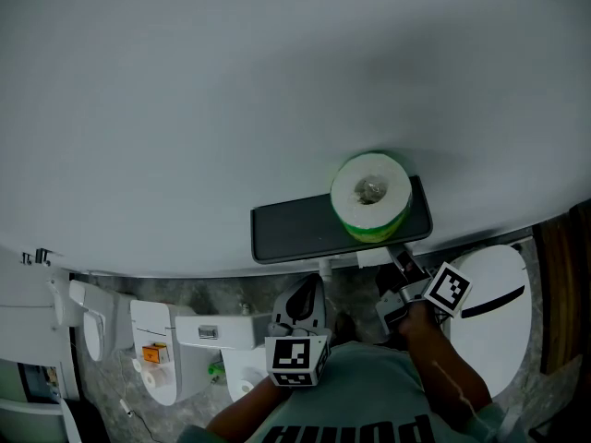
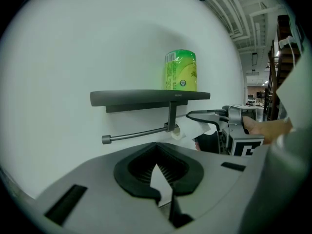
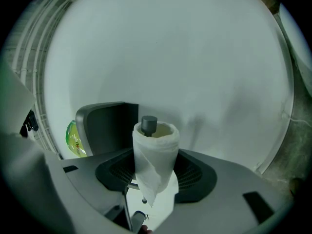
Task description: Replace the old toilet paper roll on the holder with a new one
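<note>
Right gripper (image 3: 154, 172) clasps the old roll (image 3: 155, 152) on the holder bar (image 3: 149, 123).

Old roll (image 3: 155, 155) on bar (image 3: 149, 124) — beneath shelf (image 3: 105, 126).

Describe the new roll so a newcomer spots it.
Find the dark shelf on the pale wall. The new roll stands upright on it. Its green wrapper sets it apart from the white old roll on the rod below.
</note>
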The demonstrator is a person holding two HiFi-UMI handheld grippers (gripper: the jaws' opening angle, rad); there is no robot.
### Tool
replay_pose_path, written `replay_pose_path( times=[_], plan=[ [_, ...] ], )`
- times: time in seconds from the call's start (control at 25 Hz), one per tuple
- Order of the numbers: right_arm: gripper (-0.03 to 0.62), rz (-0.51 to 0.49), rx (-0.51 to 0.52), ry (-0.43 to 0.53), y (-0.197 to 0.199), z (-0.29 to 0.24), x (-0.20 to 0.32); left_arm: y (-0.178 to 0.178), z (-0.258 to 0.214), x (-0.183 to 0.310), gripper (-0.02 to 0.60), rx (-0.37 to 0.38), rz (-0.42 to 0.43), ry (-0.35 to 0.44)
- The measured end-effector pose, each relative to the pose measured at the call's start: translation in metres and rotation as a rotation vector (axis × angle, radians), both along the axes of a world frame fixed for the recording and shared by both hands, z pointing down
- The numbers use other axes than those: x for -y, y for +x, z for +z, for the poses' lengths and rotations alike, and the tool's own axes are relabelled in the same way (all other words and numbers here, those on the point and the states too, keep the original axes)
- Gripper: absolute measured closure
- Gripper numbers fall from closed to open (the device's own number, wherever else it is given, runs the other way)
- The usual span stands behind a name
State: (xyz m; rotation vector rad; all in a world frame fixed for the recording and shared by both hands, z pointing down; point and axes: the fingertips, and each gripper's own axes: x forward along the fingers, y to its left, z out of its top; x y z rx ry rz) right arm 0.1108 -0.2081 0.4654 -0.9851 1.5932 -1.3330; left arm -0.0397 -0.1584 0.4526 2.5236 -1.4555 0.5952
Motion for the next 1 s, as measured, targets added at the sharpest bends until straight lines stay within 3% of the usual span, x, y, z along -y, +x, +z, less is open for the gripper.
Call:
replay_pose_path(
  times=[1.0],
  plan=[
    [0.361,0.061,-0.016,-0.033,0.046,0.000,-0.013,0.020,-0.006,-0.008,0.575,-0.032,0.012,0.015]
  ],
)
